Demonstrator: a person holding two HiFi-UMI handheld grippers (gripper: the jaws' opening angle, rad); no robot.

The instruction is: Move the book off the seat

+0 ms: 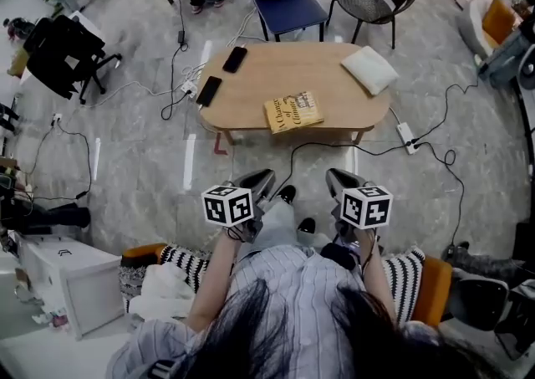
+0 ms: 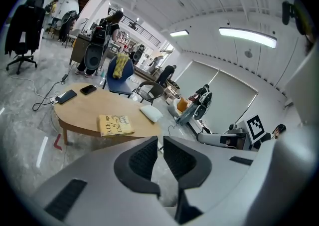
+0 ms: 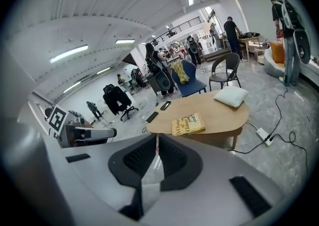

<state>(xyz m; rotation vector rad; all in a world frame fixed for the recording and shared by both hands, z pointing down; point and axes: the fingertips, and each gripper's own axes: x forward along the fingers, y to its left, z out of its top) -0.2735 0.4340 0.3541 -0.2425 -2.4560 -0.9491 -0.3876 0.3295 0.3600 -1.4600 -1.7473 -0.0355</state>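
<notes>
Grey stone floor (image 1: 150, 160), crossed by black cables (image 1: 334, 145), lies open between the person and a low, rounded wooden table (image 1: 334, 97). A yellow book (image 1: 293, 111) lies flat at the table's near edge. The person hides most of the striped seat (image 1: 188, 262). The left gripper (image 2: 160, 141) is barely parted and empty. The right gripper (image 3: 156, 137) is pressed together and empty.

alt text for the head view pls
Seen from above, a seated person holds the left tongs and right tongs, both empty, out towards a low wooden table. On the table lie a yellow book, a white pillow and two phones.
</notes>
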